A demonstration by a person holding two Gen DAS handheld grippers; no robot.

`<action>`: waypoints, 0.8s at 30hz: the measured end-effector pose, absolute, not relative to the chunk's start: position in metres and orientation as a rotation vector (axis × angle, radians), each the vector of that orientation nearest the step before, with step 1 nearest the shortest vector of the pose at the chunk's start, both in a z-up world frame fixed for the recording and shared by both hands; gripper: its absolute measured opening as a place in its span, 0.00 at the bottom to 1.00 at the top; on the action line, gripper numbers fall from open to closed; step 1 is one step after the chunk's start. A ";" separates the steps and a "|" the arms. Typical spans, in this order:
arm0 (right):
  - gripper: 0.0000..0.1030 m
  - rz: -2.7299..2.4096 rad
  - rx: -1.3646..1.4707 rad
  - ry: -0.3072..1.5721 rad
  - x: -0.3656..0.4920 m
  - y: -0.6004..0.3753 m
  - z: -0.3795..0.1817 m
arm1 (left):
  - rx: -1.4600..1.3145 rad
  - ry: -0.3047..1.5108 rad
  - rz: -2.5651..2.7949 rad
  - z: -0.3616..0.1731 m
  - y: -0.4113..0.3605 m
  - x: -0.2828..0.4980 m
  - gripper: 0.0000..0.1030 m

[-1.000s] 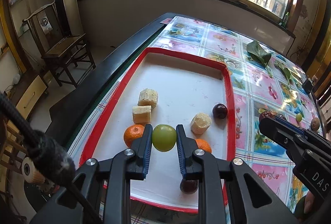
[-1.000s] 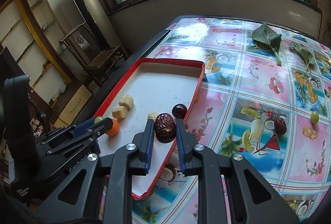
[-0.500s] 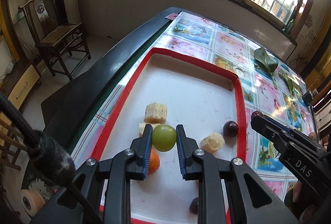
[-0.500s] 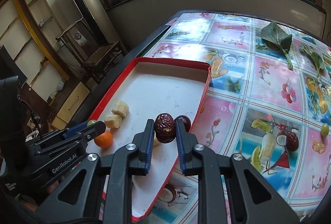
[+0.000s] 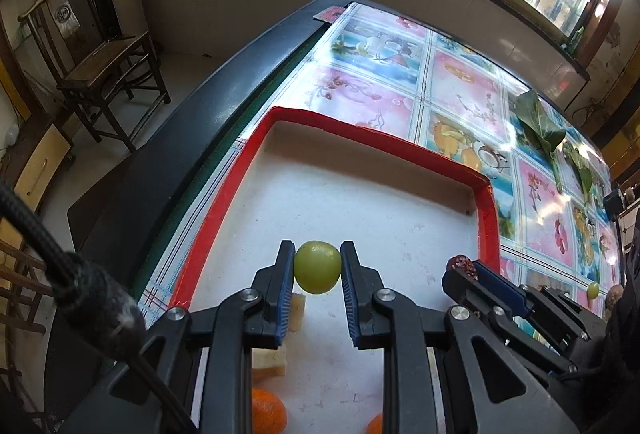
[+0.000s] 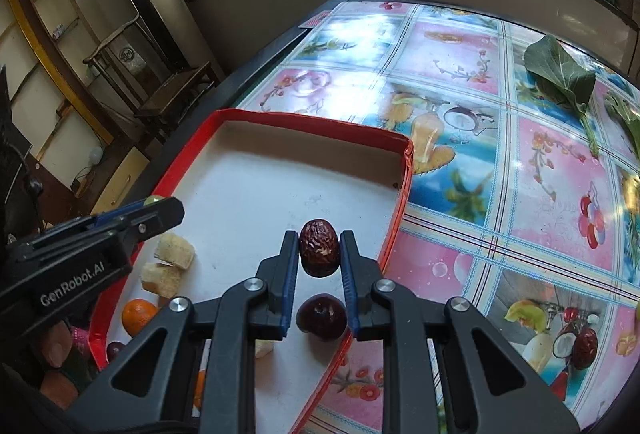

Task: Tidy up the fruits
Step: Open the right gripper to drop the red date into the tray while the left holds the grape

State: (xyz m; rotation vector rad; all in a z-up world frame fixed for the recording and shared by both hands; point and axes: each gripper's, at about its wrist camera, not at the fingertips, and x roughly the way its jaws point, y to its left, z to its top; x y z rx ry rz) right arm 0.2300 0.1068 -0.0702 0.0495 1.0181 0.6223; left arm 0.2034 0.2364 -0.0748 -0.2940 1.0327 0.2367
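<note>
My left gripper is shut on a green grape above the white, red-rimmed tray. My right gripper is shut on a wrinkled red date over the tray's right part; it shows at the right of the left wrist view. In the tray lie pale fruit chunks, an orange, a dark plum under my right gripper, and a second orange.
The table carries a glossy fruit-print cloth. Green leaves lie far right. A loose date and a green grape lie on the cloth right of the tray. A wooden chair stands left of the table.
Both grippers have moved forward over the tray, toward its far end, each still holding its fruit. The fruit lying in the tray has slid toward the bottom of both views.
</note>
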 end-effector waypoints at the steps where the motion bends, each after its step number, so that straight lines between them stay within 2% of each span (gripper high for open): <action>1: 0.22 0.626 0.044 1.024 0.230 0.109 -0.073 | -0.290 1.043 0.234 -0.078 0.236 0.206 0.21; 8: 0.22 0.640 -0.024 1.014 0.232 0.122 -0.078 | -0.272 1.099 0.221 -0.097 0.232 0.214 0.21; 16: 0.22 0.647 -0.006 1.006 0.234 0.116 -0.080 | -0.292 1.088 0.222 -0.091 0.235 0.210 0.21; 19: 0.27 0.661 0.048 1.017 0.235 0.109 -0.079 | -0.298 1.086 0.225 -0.090 0.234 0.210 0.22; 21: 0.34 0.681 0.078 1.018 0.234 0.107 -0.077 | -0.304 1.086 0.230 -0.087 0.234 0.208 0.22; 24: 0.35 0.668 0.080 1.005 0.228 0.102 -0.069 | -0.308 1.066 0.227 -0.077 0.233 0.200 0.22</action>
